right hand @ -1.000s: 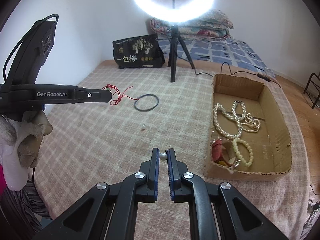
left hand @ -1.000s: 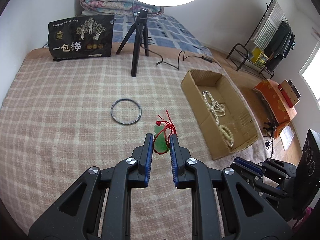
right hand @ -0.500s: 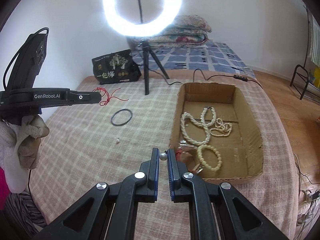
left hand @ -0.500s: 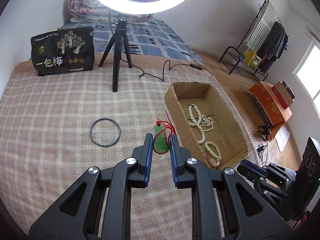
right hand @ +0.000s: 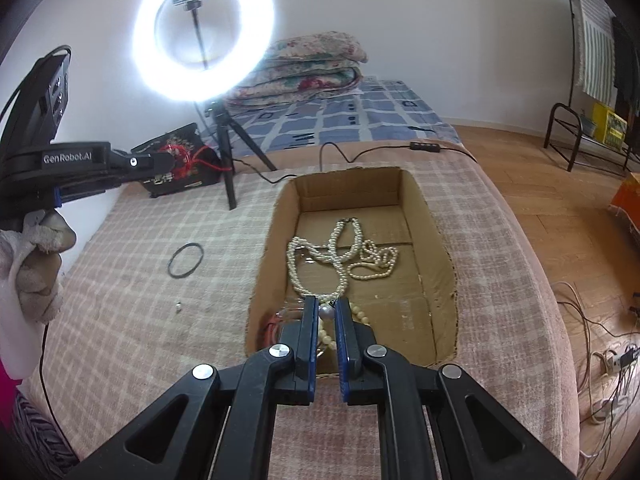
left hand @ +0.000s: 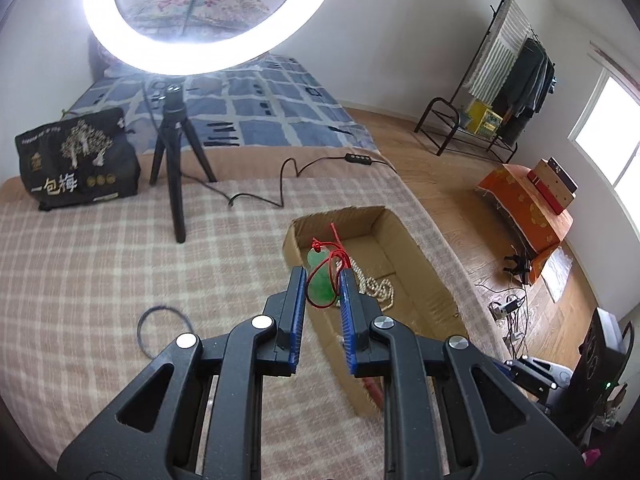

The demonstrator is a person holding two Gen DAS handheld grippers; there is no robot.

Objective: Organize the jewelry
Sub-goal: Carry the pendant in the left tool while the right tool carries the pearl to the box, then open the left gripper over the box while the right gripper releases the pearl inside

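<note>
My left gripper (left hand: 323, 280) is shut on a green jade pendant (left hand: 320, 286) with a red cord (left hand: 335, 258), held in the air over the near-left end of the cardboard box (left hand: 424, 256). My right gripper (right hand: 327, 307) is shut on a small pearl earring (right hand: 327, 312), above the near end of the same box (right hand: 436, 224). Pearl necklaces (right hand: 336, 252) and a beaded bracelet lie inside the box. A black bangle (right hand: 185, 260) and one small pearl earring (right hand: 178, 305) lie on the checked blanket left of the box. The left gripper (right hand: 160, 162) appears at the left edge of the right wrist view.
A ring light on a black tripod (left hand: 172, 168) stands on the blanket, its cable (left hand: 280, 184) trailing toward the box. A black bag (left hand: 76, 160) sits at the far left. The bed edge drops to a wooden floor (right hand: 560, 216) on the right, with cables there.
Both grippers have moved right, from over the blanket to over the box, each keeping its piece. The bangle and loose earring now lie to their left.
</note>
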